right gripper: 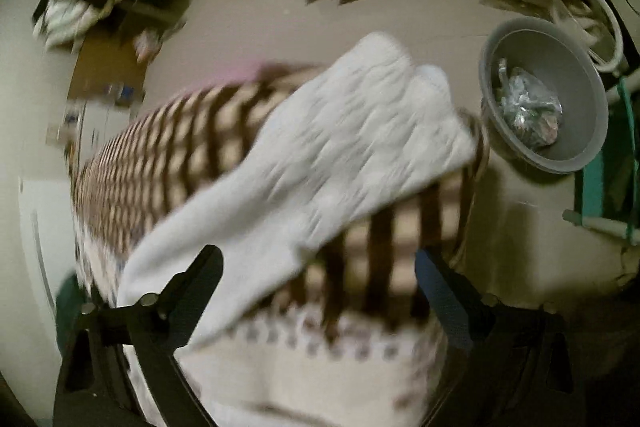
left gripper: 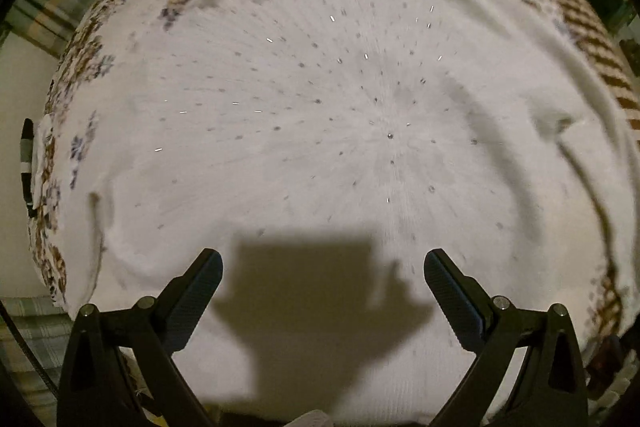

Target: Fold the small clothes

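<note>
I am hovering my left claw point(left gripper: 322, 263) and right claw point(right gripper: 320, 259), both gaping and empty, over the white garment point(left gripper: 320, 107) filling mid-frame, judging that gripping an edge comes next.

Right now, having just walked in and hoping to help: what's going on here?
A person with a gripper in each hand is folding laundry. The left gripper is open above a white garment spread on a patterned cover. The right gripper is open over the garment's sleeve. Neither holds anything.
</note>
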